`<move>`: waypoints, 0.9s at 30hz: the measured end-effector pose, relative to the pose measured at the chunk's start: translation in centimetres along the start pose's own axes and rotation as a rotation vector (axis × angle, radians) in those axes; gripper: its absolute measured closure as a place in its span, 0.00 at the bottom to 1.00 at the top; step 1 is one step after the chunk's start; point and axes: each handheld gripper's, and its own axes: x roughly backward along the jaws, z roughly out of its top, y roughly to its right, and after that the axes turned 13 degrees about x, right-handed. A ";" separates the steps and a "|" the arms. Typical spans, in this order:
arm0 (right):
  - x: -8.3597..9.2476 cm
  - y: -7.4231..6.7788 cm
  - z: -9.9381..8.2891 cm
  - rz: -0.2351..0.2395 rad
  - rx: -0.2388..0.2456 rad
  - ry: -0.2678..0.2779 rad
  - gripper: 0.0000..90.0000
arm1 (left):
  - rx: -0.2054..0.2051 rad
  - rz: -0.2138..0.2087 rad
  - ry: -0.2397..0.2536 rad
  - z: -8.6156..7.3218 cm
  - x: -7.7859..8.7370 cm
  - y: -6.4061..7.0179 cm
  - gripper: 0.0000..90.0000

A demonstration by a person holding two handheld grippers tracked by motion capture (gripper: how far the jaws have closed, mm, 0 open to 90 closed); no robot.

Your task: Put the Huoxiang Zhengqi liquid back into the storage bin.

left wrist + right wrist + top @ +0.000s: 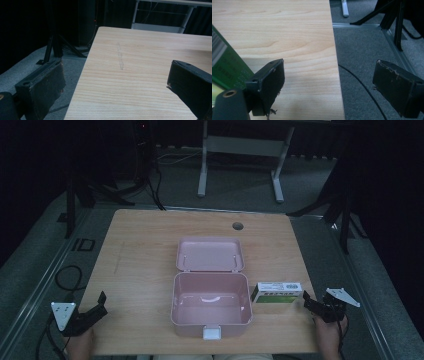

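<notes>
Right now the green-and-white carton (276, 292) lies on the bench (140, 250) just to the right of the open pink box (211, 304), near its right wall, and it is the thing my right hand-held gripper (313, 304) is closest to. That gripper sits at the near right corner of the bench with its jaws spread apart and nothing between them; in the right gripper view the carton's green edge (227, 67) shows just beyond and to the left of the left jaw, apart from it as far as I can tell.

What matters for the next move is direction and axis. The carton lies to the left of my right gripper and slightly farther from me, and its long axis runs left to right, roughly parallel to the near edge of the bench. So the short end faces my gripper, and I judge I would have to come over it and close across its narrow width, near side to far side, rather than along its length.

My left hand-held gripper (95, 309) rests at the near left corner, also open and empty, well apart from the carton with the whole pink box between them. The box's lid (210, 254) is laid back on the far side, and its tray looks empty, so the right hand is the obvious one to reach.
</notes>
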 end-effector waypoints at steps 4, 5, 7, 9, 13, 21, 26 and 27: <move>-0.4 0.0 0.1 0.020 0.005 -0.040 0.12 | -0.012 -0.001 -0.007 0.0 -0.1 0.1 0.02; -0.4 0.0 0.1 0.020 0.005 -0.040 0.12 | -0.012 -0.001 -0.007 0.0 -0.1 0.1 0.02; -0.4 -0.3 0.3 0.031 0.039 -0.047 0.12 | -0.012 -0.003 -0.006 0.0 -0.1 0.1 0.02; -0.4 -0.4 0.4 0.038 0.059 -0.056 0.12 | -0.010 -0.003 -0.009 0.0 -0.1 0.1 0.02; -0.4 -0.1 0.5 0.075 0.065 -0.083 0.12 | -0.009 -0.003 -0.007 0.0 -0.1 0.0 0.02; 0.3 0.4 1.5 0.251 0.125 -0.205 0.12 | -0.014 -0.006 -0.015 0.0 -0.1 0.1 0.02; 0.9 0.8 2.4 0.329 0.163 -0.272 0.12 | -0.014 -0.010 -0.018 0.0 -0.2 0.1 0.02; 1.1 0.9 2.6 0.343 0.171 -0.282 0.12 | -0.015 -0.012 -0.020 0.0 -0.2 0.1 0.02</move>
